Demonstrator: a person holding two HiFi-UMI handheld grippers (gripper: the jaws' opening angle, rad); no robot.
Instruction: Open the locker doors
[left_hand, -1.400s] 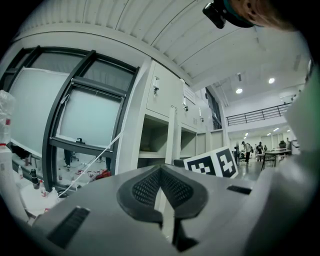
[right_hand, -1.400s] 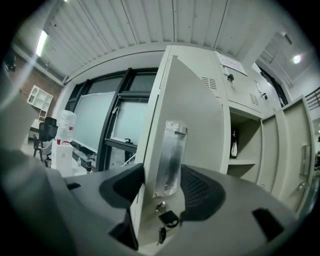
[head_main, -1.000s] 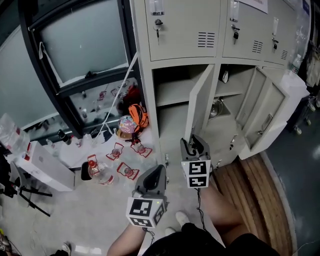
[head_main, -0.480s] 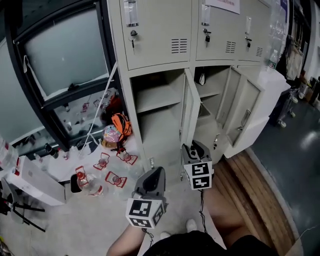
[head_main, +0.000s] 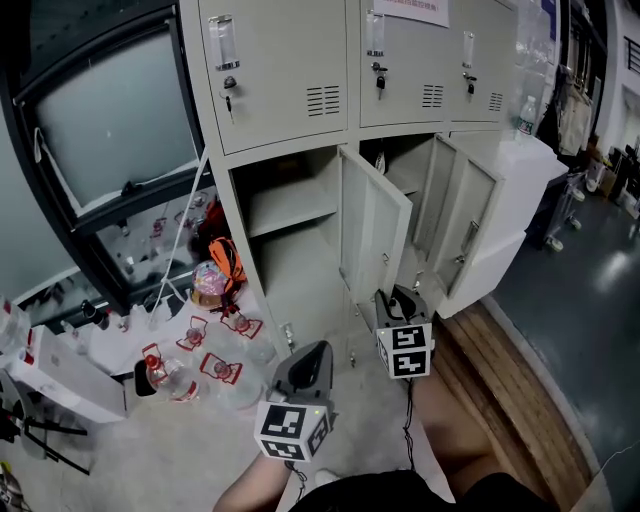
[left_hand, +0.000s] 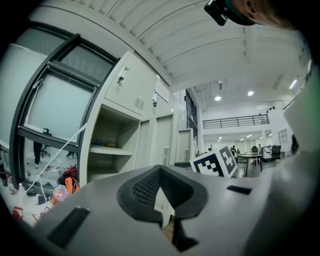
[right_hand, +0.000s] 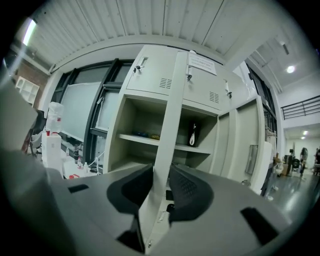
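Observation:
The beige lockers (head_main: 275, 70) stand ahead. The lower left locker door (head_main: 375, 235) is swung outward, showing a bare shelf inside. My right gripper (head_main: 393, 297) is at that door's lower free edge. In the right gripper view the door's edge (right_hand: 167, 130) runs between the jaws of the right gripper (right_hand: 161, 185), which are closing, and both pads lie against it. My left gripper (head_main: 318, 350) hangs lower and to the left, away from the lockers. In its own view the left gripper (left_hand: 160, 170) is shut, holding nothing.
A second lower door (head_main: 455, 225) stands open to the right. The upper doors are closed with keys in them. Water bottles (head_main: 165, 372), an orange bag (head_main: 226, 262) and a white box (head_main: 60, 370) lie on the floor at left. A wooden platform (head_main: 505, 385) runs along the right.
The head view has pulled back and the lockers sit higher in frame. The lower left door shows more of its face. The right gripper stayed at the door's lower edge.

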